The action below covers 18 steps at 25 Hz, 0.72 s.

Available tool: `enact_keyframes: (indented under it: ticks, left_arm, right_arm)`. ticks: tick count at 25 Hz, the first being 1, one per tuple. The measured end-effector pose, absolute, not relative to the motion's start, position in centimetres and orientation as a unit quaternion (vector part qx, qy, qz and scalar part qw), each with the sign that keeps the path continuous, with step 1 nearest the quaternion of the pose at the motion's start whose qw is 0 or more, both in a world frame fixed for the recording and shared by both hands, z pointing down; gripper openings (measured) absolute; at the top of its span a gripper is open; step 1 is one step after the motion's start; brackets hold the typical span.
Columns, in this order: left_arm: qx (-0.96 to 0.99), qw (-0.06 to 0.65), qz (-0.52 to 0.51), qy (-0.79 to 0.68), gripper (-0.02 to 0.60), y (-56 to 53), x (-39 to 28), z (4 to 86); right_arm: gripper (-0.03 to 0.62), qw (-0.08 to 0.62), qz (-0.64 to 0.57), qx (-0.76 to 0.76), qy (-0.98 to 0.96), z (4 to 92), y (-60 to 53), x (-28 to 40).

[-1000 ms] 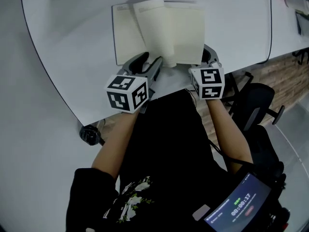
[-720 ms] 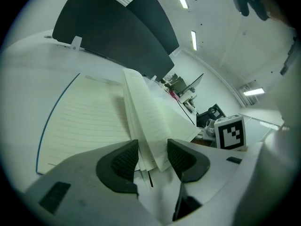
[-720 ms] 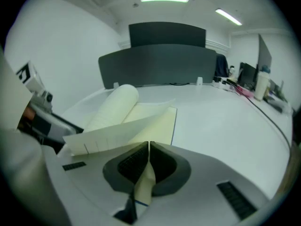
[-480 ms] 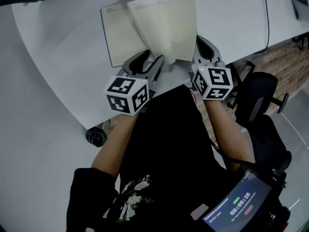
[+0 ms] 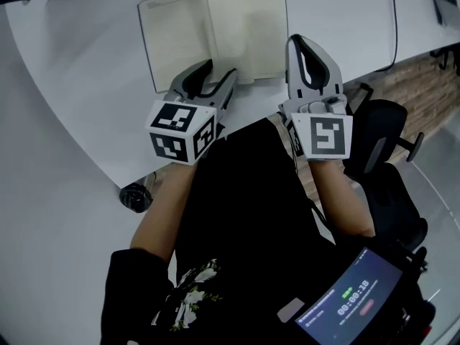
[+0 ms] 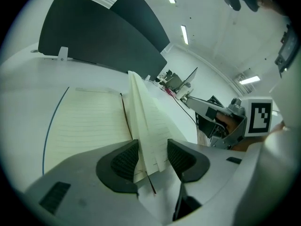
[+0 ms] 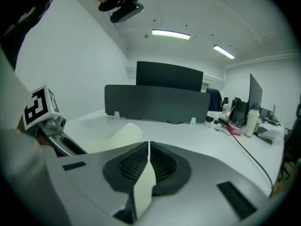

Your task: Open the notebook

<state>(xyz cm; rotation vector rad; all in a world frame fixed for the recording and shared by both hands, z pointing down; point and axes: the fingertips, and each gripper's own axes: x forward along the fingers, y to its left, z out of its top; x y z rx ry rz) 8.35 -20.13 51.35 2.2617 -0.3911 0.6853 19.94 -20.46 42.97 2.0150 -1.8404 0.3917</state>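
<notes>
The notebook (image 5: pixel 176 38) lies open on the white bench (image 5: pixel 86 85), just ahead of the person's body, its left leaf (image 6: pixel 89 126) flat and lined. The left tongs (image 5: pixel 221 68) sit low at the near edge of the book. In the left gripper view these tongs (image 6: pixel 151 155) are released, their pads apart, with a loose sheaf of pages (image 6: pixel 148 126) standing upright and fanned in the gap rather than squeezed. The right tongs (image 5: pixel 300 43) are held higher, above the book's right side. In the right gripper view they (image 7: pixel 148 147) are clenched on the edge of a single page (image 7: pixel 143 192), which shows as a thin cream strip between the ribbed pads and curls away to the left. From the head view that page (image 5: pixel 248 31) stands lifted over the right half of the notebook. A dark cable (image 5: pixel 396 27) runs across the bench to the right, well apart from the book.
</notes>
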Motion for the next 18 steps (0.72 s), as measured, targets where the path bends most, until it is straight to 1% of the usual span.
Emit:
enact_keyframes:
  ticks: [7,12,18]
  left_arm:
    - [0.885,0.356,0.273,-0.125,0.19,-20.0,9.8,50.9]
    - [0.894,0.326,0.291,-0.099,0.19,-20.3,10.5,49.6]
    - [0.893,0.336,0.289,-0.075,0.19,-19.1,12.8,49.0]
  right_arm:
    - [0.069,0.212,0.227,0.682,-0.662,48.5,-20.2,18.6]
    - [0.069,0.218,0.248,0.666,-0.669,49.6,-20.0,18.0]
    - [0.069,0.212,0.26,0.661,-0.671,50.2,-18.6,18.7]
